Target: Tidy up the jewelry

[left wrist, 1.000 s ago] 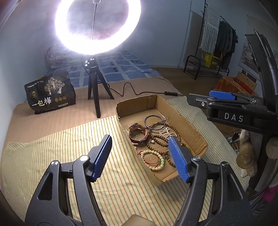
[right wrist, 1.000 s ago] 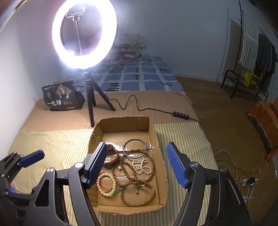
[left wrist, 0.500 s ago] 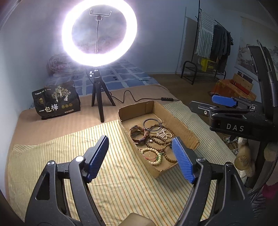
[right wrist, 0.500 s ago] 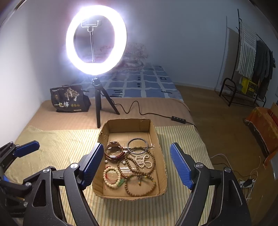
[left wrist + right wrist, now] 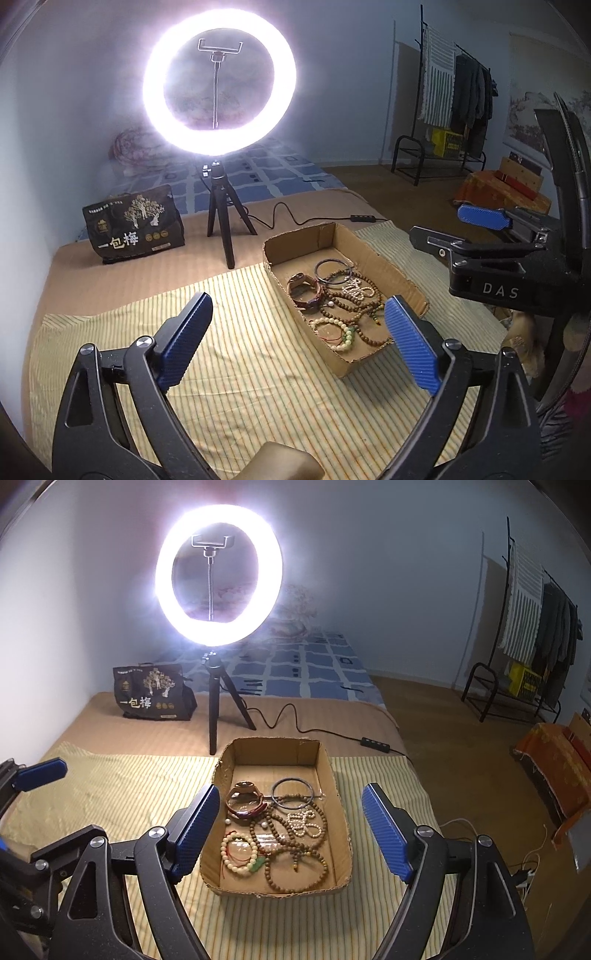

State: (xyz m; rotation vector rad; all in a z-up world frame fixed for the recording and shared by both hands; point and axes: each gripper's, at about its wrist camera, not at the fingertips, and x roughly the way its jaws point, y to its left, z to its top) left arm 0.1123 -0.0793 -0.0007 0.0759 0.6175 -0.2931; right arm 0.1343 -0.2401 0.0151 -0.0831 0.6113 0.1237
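Black-framed left gripper [image 5: 297, 341] and right gripper [image 5: 291, 832] have ribbed blue fingers [image 5: 412, 345], silver screws, "DAS" lettering.

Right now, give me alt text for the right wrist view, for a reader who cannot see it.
A shallow cardboard tray on a striped cloth holds tangled bead bracelets, a dark bangle and a watch. The right tool hovers open and empty before it; a lit ring light stands behind.

The ring light [image 5: 219, 79] at the far side is the main source and blows out to white with a halo on the wall. The room around is dim. Fisheye bends and darkens the edges; focus stays sharp.
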